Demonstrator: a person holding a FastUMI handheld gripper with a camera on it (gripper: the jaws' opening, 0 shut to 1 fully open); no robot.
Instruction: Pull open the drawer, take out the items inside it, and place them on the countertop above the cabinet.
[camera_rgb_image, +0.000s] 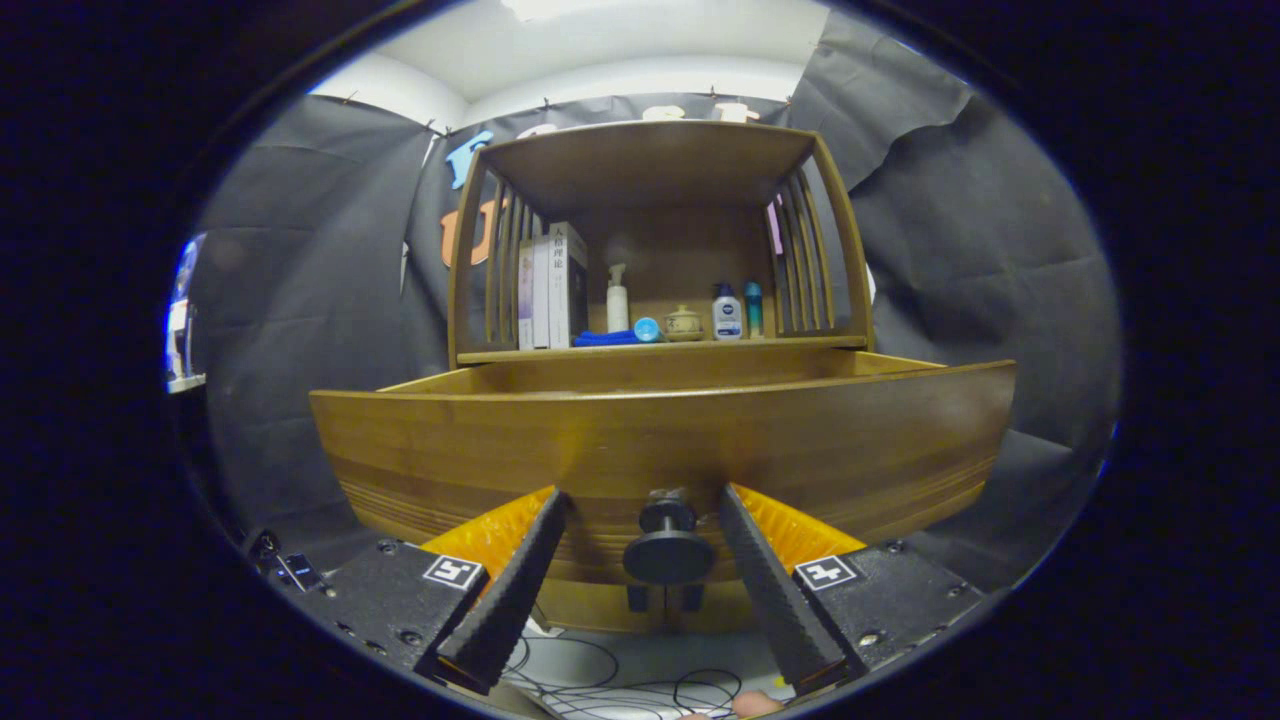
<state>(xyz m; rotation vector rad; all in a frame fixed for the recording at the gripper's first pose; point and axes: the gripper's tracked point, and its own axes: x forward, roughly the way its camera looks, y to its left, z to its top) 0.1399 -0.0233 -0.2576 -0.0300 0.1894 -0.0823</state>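
Note:
A wooden cabinet has its drawer (420, 450) pulled out toward me; the tall front panel hides whatever lies inside. The drawer's dark round knob (668, 548) sticks out of the panel low down. My gripper (642, 497) is open, one finger on each side of the knob and neither pressing on it. Both fingertips reach close to the drawer front. Above the drawer runs the countertop (800, 343), under a shelf roof with slatted sides.
On the countertop stand books (550, 290), a white spray bottle (618, 300), a blue cloth (604, 339), a small pot (683, 323), a lotion bottle (727, 315) and a teal bottle (753, 308). Loose cables (620, 680) lie on the floor below the fingers.

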